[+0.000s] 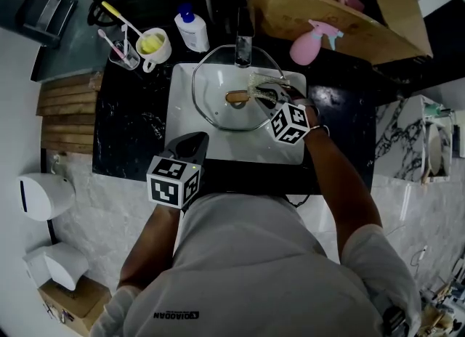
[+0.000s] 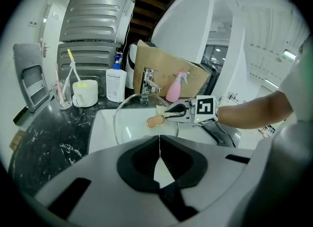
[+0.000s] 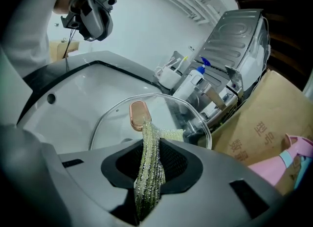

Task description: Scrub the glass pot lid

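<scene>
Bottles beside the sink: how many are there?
2. The white pump bottle stands left of the tap; the pink spray bottle stands right of it, in front of the cardboard box. Others may be hidden.

Right gripper (image 3: 149, 170) jaws clamping scrub cloth (image 3: 149, 172), glass lid (image 3: 161, 118) beyond

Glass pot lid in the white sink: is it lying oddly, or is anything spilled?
The round glass pot lid seems tilted in the white sink, its far rim raised by the chrome tap. No spill shows.
</scene>
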A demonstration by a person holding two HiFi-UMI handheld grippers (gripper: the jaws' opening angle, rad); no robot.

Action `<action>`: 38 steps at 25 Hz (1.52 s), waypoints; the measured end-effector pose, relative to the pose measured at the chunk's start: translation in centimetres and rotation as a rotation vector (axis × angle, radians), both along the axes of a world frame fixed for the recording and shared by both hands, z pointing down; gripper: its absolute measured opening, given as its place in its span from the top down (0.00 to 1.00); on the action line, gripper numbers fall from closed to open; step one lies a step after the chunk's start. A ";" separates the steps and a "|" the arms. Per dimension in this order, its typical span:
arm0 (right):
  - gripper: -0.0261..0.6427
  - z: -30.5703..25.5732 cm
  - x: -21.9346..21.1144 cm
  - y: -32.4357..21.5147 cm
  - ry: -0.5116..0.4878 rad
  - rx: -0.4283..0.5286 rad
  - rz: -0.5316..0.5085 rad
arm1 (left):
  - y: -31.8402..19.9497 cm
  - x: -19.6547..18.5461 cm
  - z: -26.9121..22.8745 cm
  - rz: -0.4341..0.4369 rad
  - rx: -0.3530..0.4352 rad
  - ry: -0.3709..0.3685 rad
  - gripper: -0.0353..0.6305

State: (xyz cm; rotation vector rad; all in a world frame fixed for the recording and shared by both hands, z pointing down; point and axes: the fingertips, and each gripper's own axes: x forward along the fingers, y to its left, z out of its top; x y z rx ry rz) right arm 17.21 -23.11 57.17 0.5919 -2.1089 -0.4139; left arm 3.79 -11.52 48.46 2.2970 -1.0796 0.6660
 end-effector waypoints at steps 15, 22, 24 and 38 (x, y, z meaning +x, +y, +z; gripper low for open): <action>0.81 0.8 0.9 1.6 -0.084 -0.051 0.127 | -0.3 0.8 -0.1 0.093 -0.001 -0.012 0.92; 0.81 1.3 0.7 2.5 -0.082 -0.064 0.149 | -0.5 0.5 -0.2 0.115 -0.001 -0.024 0.92; 0.81 1.5 0.6 2.8 -0.085 -0.073 0.154 | -0.6 0.6 -0.3 0.124 0.001 -0.024 0.92; 0.81 2.9 -1.0 5.0 -0.103 -0.126 0.150 | -0.9 0.0 -0.2 0.158 -0.002 -0.022 0.92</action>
